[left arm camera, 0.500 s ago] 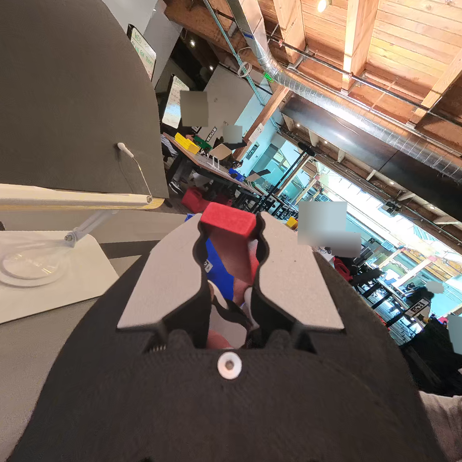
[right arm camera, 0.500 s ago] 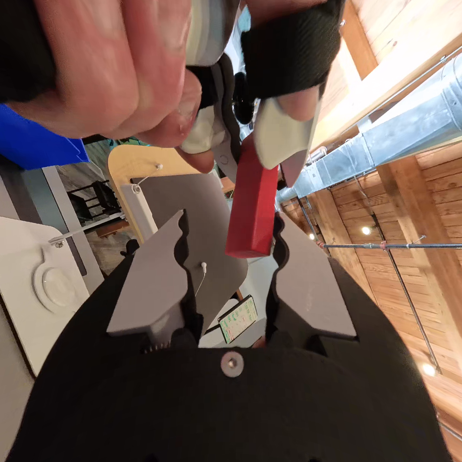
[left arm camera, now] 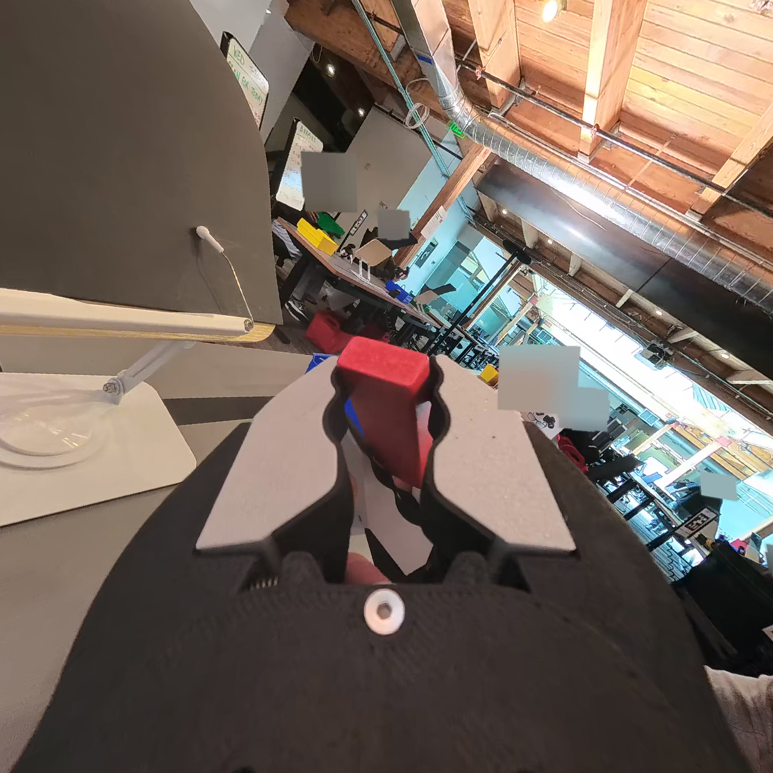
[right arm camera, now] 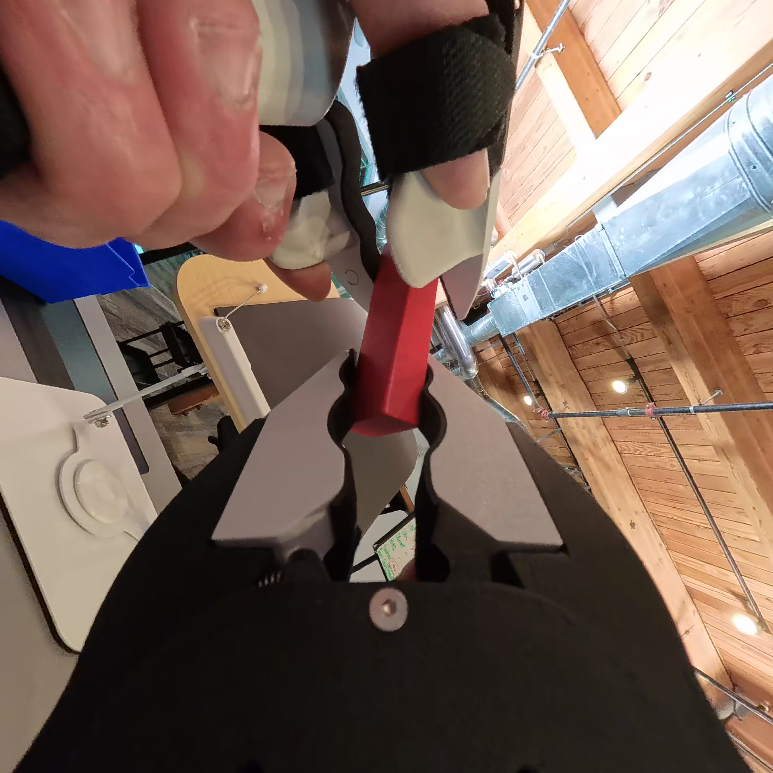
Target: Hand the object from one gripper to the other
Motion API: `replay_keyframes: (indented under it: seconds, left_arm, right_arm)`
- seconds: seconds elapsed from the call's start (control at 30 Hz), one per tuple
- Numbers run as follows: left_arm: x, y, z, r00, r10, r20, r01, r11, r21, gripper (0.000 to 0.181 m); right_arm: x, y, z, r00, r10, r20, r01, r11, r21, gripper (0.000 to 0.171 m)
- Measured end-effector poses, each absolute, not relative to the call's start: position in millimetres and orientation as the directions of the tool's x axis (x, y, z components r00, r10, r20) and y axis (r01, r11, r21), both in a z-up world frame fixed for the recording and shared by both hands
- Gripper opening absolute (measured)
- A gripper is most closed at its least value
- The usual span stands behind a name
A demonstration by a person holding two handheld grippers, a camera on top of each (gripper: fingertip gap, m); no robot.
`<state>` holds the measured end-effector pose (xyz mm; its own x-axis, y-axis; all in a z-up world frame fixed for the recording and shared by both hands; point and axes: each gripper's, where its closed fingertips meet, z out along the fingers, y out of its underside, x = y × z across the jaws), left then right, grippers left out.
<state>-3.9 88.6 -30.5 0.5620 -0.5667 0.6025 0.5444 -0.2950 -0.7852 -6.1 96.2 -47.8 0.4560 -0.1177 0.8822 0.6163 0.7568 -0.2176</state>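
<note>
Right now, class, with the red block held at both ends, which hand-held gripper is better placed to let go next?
Left. The left hand-held gripper grips one end of the red block, while the right hand-held gripper has closed on the other, so it seems ready to take over.

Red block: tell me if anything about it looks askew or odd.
The red rectangular block sits slightly tilted between the right gripper fingers, its far end pinched by the left gripper. No damage shows; nothing else stands out.
</note>
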Motion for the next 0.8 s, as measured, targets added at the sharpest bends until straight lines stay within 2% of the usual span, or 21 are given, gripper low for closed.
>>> replay_keyframes:
  seconds: [0.33, 0.4, 0.53, 0.7, 0.8]
  left_arm:
    - [0.6, 91.0, -29.1, 0.589, -0.580, 0.563, 0.511, -0.273, -0.815, 0.036]
    - [0.1, 91.7, -28.1, 0.617, -0.580, 0.532, 0.492, -0.243, -0.836, 0.042]
    - [-5.3, 88.0, -19.3, 0.680, -0.594, 0.429, 0.443, -0.134, -0.886, 0.057]
    - [-14.7, 84.2, -16.1, 0.846, -0.529, 0.065, 0.138, 0.099, -0.985, 0.066]
    - [-21.6, 75.5, -9.2, 0.865, -0.446, -0.229, -0.127, 0.247, -0.961, 0.067]
  right_arm:
    - [-3.9, 100.0, -49.1, 0.494, -0.023, 0.869, 0.568, 0.765, -0.303, 0.022]
    - [-3.4, 102.1, -50.6, 0.512, 0.039, 0.858, 0.534, 0.768, -0.353, 0.022]
    - [-2.8, 106.7, -54.2, 0.563, 0.279, 0.778, 0.381, 0.748, -0.544, 0.022]
    - [-15.6, 103.2, -73.8, 0.443, 0.720, 0.534, 0.099, 0.553, -0.828, 0.022]
    - [-16.2, 99.2, -76.8, 0.329, 0.873, 0.360, -0.024, 0.388, -0.921, 0.022]
